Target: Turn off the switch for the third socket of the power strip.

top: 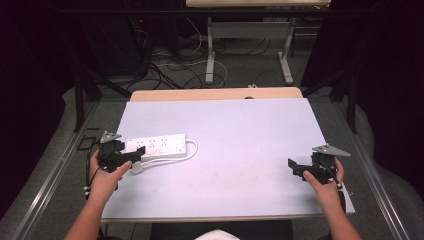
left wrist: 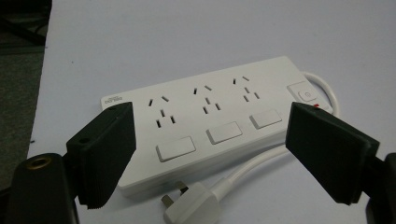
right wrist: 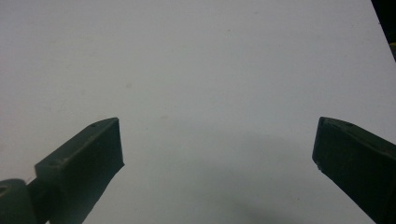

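From above, the long white plastic power strip (top: 156, 146) lies at the white table's (top: 240, 150) left, by the left gripper (top: 134, 156); the right gripper (top: 295, 167) hovers well apart. Along the left gripper, jaws spread wide around the strip's stiff, light, probably slippery body; best gripped across its narrow sides, not its white cord (left wrist: 247, 169) or plug (left wrist: 189, 207). Along the right gripper, jaws gape over bare table.

My counter (top: 240, 150) has a pale, matte white top, with a strip of light wood (top: 215, 94) showing along its far edge. Beyond it, on the grey floor (top: 245, 70), lies a tangle of dark cables (top: 165, 67). Two grey metal legs (top: 210, 50) of another desk stand there, its pale top (top: 255, 3) just at the upper edge. Black frame bars (top: 79, 100) rise at both sides.
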`<control>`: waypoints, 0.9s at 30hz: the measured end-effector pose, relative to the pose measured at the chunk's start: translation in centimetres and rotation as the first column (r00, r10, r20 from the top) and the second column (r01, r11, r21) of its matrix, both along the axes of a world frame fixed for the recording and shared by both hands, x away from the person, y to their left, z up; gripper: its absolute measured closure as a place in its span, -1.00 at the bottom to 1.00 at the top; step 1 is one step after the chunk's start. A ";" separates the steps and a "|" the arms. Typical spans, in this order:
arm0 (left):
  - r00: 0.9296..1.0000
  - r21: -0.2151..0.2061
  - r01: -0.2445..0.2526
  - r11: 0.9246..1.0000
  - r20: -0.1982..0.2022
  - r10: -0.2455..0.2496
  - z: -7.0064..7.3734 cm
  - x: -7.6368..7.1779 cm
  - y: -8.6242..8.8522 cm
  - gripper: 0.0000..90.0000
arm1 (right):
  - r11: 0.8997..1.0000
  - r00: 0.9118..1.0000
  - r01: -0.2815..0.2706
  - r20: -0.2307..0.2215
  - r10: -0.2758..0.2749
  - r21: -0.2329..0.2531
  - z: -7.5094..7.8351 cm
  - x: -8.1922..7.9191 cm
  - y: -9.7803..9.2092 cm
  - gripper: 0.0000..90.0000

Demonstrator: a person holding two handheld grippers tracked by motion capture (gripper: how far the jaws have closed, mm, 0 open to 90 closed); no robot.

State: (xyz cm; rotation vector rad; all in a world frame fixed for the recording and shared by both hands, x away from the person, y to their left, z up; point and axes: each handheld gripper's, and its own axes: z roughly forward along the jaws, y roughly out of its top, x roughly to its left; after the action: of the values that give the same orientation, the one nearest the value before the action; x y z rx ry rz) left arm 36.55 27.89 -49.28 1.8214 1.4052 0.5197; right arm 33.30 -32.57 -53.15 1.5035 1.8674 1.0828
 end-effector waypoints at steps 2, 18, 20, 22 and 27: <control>1.000 -0.003 -0.003 1.000 -0.008 0.003 0.3 0.2 -0.1 -0.63 | 1.000 1.000 0.001 -0.003 -0.001 0.002 0.0 0.0 0.0 -0.97; 0.998 0.001 -0.022 1.000 -0.057 0.022 1.9 1.0 0.4 -0.46 | 1.000 1.000 0.013 -0.001 -0.013 0.002 -0.1 0.1 -0.1 -0.96; 0.998 0.011 -0.024 1.000 -0.061 0.025 2.0 1.1 0.5 -0.45 | 1.000 1.000 0.012 -0.007 -0.012 0.007 -0.1 0.0 0.0 -0.96; 0.997 0.026 -0.024 0.999 -0.067 0.025 2.0 1.3 0.6 -0.44 | 1.000 1.000 0.014 -0.012 -0.014 0.011 -0.1 0.0 0.0 -0.96; 0.997 0.048 -0.028 0.998 -0.063 0.031 1.9 1.6 0.8 -0.42 | 1.000 1.000 0.011 -0.008 -0.011 0.008 -0.2 0.1 -0.1 -0.95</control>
State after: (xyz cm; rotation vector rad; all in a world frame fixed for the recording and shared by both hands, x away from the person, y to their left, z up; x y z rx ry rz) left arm 38.12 28.67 -47.35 1.8722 1.4765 0.5180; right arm 33.40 -32.63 -53.36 1.5226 1.8596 1.0820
